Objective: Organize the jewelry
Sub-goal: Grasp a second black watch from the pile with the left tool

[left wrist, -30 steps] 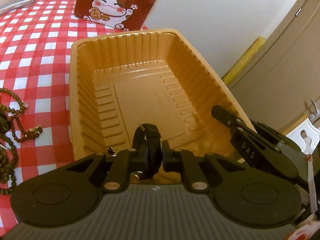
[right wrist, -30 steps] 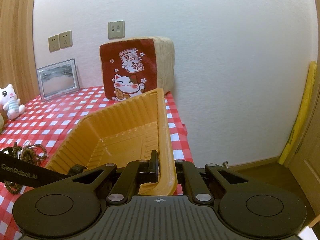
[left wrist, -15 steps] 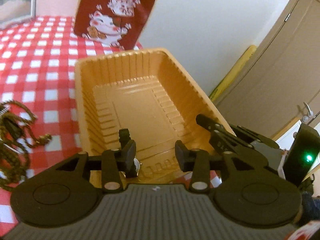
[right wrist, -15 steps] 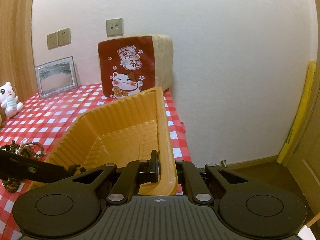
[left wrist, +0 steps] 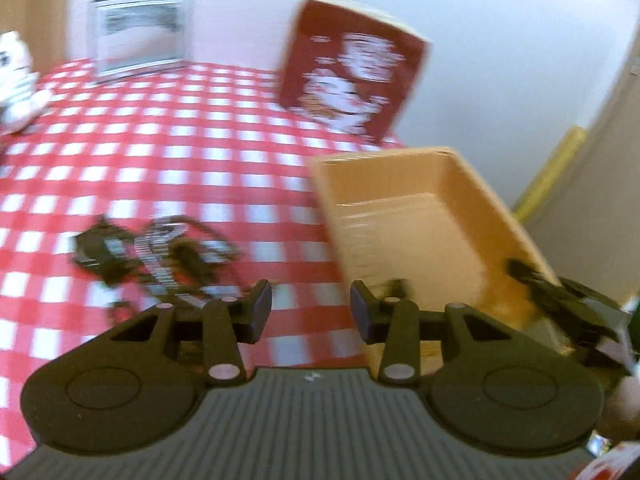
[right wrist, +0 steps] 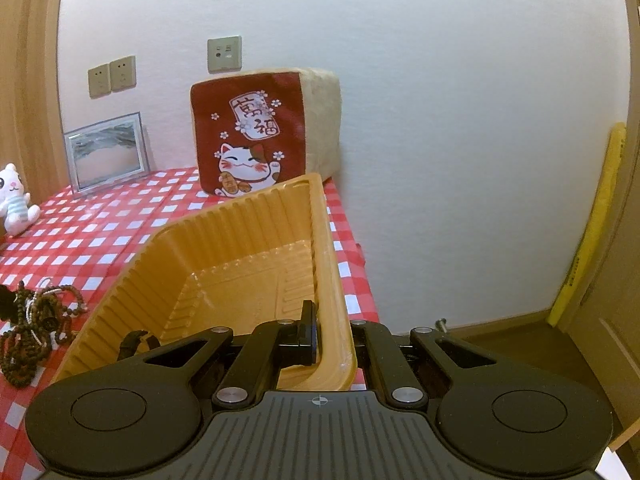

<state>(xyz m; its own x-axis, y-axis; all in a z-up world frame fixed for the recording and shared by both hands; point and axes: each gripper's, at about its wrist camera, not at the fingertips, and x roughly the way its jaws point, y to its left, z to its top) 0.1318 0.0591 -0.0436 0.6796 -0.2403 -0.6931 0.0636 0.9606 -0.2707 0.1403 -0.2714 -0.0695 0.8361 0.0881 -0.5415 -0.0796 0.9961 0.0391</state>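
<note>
Table [right wrist: 120,236]: one table under a red-and-white checked cloth is filling the left half of both views.
Cushion [right wrist: 256,132]: one dark red cushion with a lucky-cat print is standing at the back of the table, centre of the right wrist view and upper centre of the blurred left wrist view.
Tray [right wrist: 224,256]: one orange ribbed plastic tray is sitting at the table's right edge, occupying the lower centre of the right wrist view and the right middle of the left wrist view.
Picture frame [right wrist: 106,152]: one silver frame is leaning against the wall at the left of the right wrist view.
Plush toy [right wrist: 16,200]: one white cat toy is sitting at the far left edge.
Right claw [right wrist: 332,340]: it is pinching the tray's near right wall, one finger inside and one outside.
Left claw [left wrist: 311,312]: it is standing spread with nothing between its fingers, having just been opening, and is pointing at bare cloth between the tray and the jewelry heap.
Jewelry heap [right wrist: 34,320]: one tangle of dark bead strings and a silvery chain is lying on the cloth left of the tray, apart from it; the count of strands cannot be told.
Black strap [right wrist: 136,342]: one small dark looped band is lying inside the tray at its near left corner.
Wall sockets [right wrist: 224,54]: three plates are showing on the wall, two side by side at the left and one further right.
</note>
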